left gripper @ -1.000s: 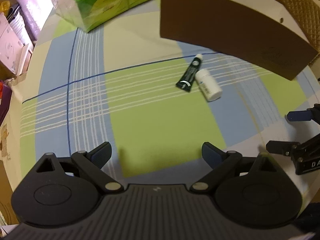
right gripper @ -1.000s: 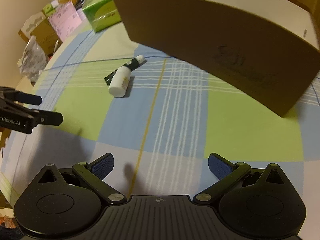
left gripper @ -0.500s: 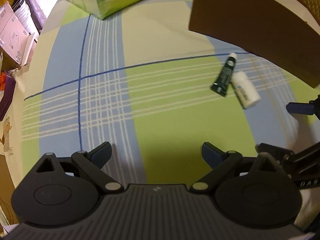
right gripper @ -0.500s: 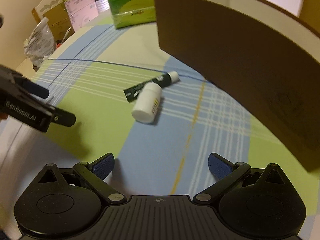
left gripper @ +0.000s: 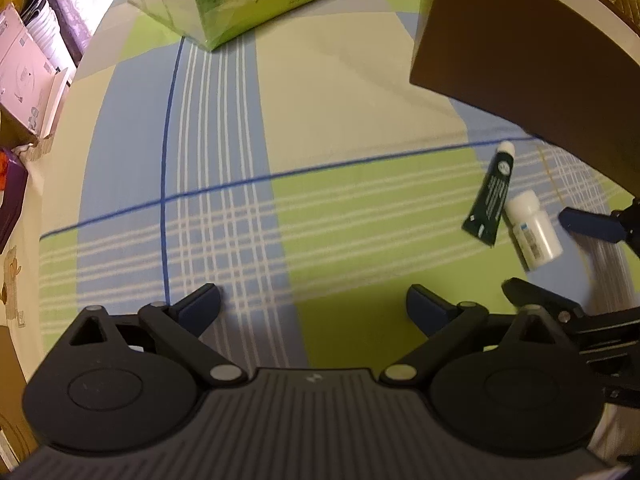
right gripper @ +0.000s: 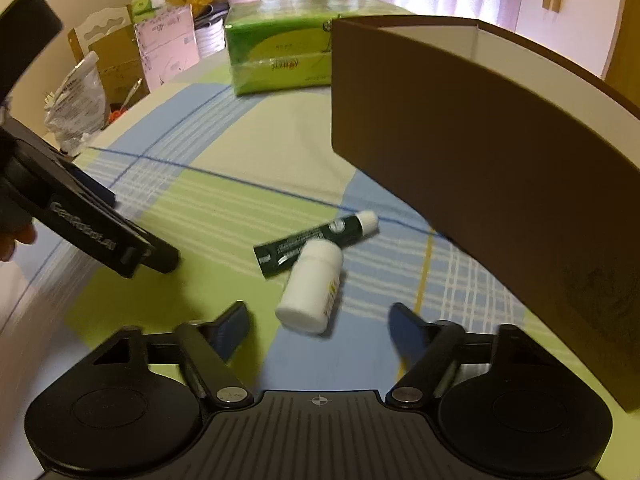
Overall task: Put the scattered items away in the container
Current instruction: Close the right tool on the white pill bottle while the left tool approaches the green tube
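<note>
The white bottle (right gripper: 311, 288) lies on the tablecloth just ahead of the right gripper (right gripper: 318, 326); long axis running near-to-far; jaws closing, not yet touching; the left gripper (left gripper: 312, 300), wide open, is farther off.

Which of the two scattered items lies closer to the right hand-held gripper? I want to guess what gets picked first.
The white pill bottle, lying on its side just ahead of the closing, still empty right hand-held gripper; the dark green tube lies beyond it.
</note>
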